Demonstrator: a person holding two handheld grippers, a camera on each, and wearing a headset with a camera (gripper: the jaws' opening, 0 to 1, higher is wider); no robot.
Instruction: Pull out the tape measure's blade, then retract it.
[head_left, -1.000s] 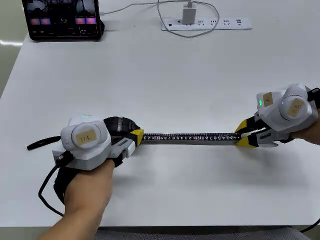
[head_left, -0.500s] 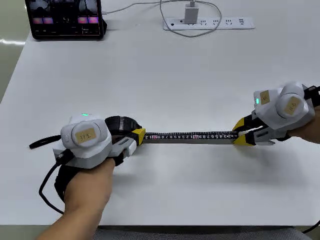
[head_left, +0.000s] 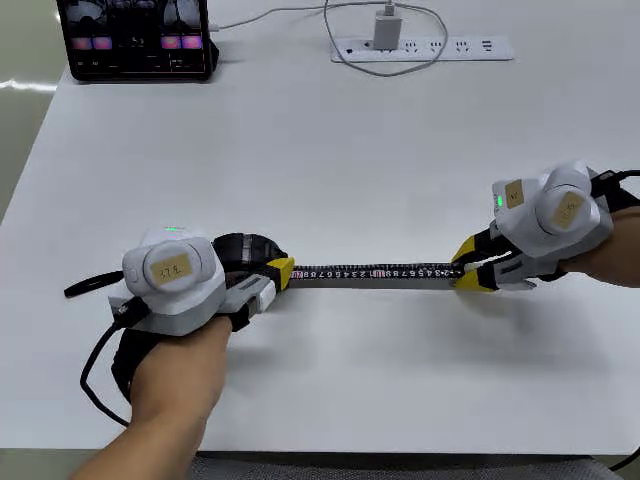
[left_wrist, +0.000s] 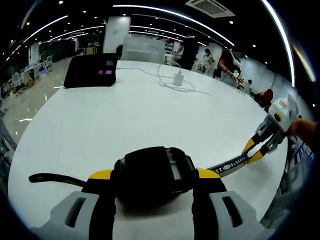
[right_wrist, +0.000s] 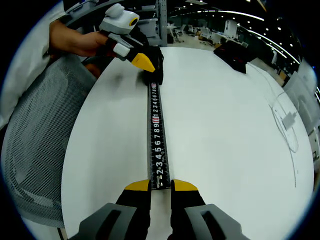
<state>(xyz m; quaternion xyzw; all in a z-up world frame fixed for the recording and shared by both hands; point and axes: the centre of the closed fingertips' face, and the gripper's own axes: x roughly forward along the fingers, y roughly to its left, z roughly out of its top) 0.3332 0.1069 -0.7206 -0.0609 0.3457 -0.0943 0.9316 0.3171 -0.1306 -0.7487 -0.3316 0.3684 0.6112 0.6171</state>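
The black tape measure case (head_left: 243, 254) rests on the white table at the left, and my left gripper (head_left: 272, 273) is shut on it; in the left gripper view the case (left_wrist: 155, 172) sits between the yellow-tipped jaws. The dark numbered blade (head_left: 375, 272) runs right from the case, flat just above the table. My right gripper (head_left: 465, 272) is shut on the blade's end; in the right gripper view the blade (right_wrist: 156, 135) stretches away from the right gripper (right_wrist: 161, 186) to the left gripper (right_wrist: 145, 62).
A black device with a lit screen (head_left: 135, 35) stands at the back left. A white power strip (head_left: 430, 47) with a charger and looped cable lies at the back. A black cord (head_left: 90, 285) trails left of my left hand. A mesh chair (right_wrist: 35, 150) is at the table's front edge.
My right gripper has moved left toward the case with the blade's end in it, so the exposed blade is shorter. The left gripper and case have stayed put.
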